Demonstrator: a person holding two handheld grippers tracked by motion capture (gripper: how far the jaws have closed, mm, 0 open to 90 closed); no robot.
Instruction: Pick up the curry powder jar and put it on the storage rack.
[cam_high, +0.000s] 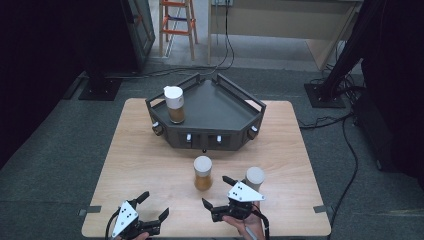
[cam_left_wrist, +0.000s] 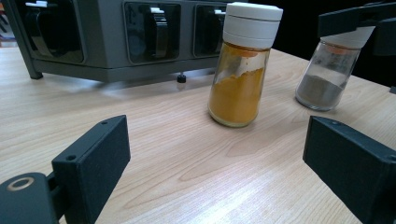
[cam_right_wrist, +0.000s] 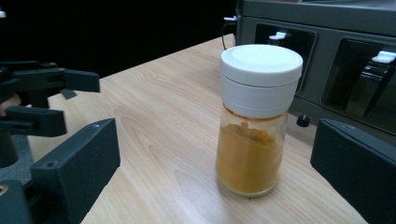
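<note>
A glass jar of yellow powder with a white cap (cam_high: 202, 173) stands upright on the wooden table (cam_high: 150, 160). A white-capped jar of grey powder (cam_high: 255, 177) stands just to its right. My right gripper (cam_high: 216, 191) is open, angled toward the yellow jar (cam_right_wrist: 254, 140), which stands a little ahead of its jaws, untouched. My left gripper (cam_high: 154, 205) rests open near the front edge, with nothing between its jaws. From the left gripper (cam_left_wrist: 219, 140), the yellow jar (cam_left_wrist: 238, 79) and grey jar (cam_left_wrist: 329, 70) stand farther off.
A dark grey angular rack (cam_high: 215, 107) with clips along its front sits at the back of the table. Another spice jar (cam_high: 174, 104) stands on its left side. Cables and stands cover the floor beyond.
</note>
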